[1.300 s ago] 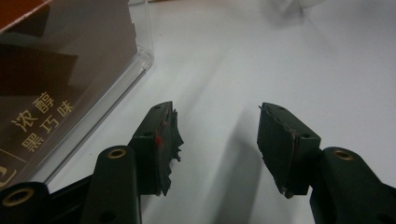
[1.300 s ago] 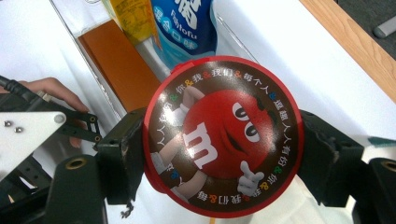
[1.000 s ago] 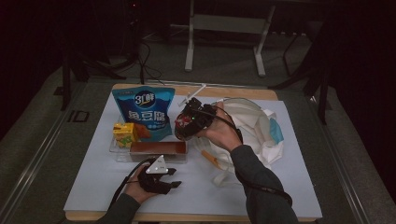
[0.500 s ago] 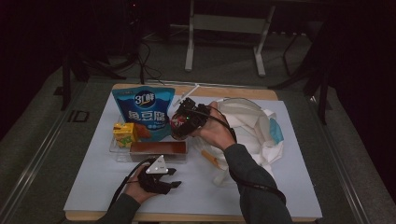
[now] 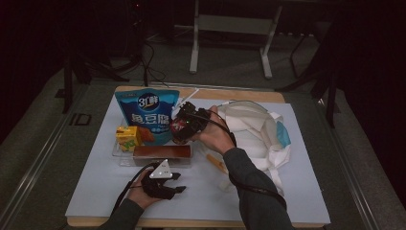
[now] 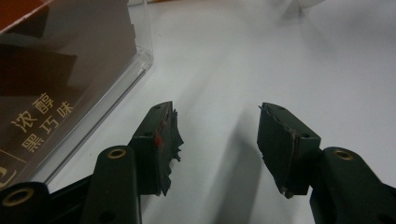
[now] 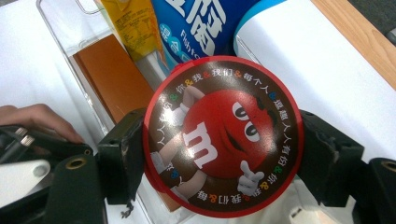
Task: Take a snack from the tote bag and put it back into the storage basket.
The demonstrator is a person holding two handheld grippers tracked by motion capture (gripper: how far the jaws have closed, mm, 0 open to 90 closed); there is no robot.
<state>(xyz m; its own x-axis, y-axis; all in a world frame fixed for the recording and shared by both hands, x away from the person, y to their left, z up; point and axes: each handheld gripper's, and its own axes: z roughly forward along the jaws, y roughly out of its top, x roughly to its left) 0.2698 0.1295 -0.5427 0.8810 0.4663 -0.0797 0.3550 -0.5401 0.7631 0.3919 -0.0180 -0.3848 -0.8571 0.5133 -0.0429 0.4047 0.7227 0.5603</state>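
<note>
White sheeting covers the worktop (image 5: 306,201). Right gripper (image 7: 223,154) has its fingers (image 7: 122,154) pressed on both edges of a round candy tin (image 7: 223,135), held above the clear tray (image 7: 70,18), probably just clear of it. Left gripper (image 6: 218,144) rests half open, nothing between its fingers, beside the tray's brown box (image 6: 42,93).
</note>
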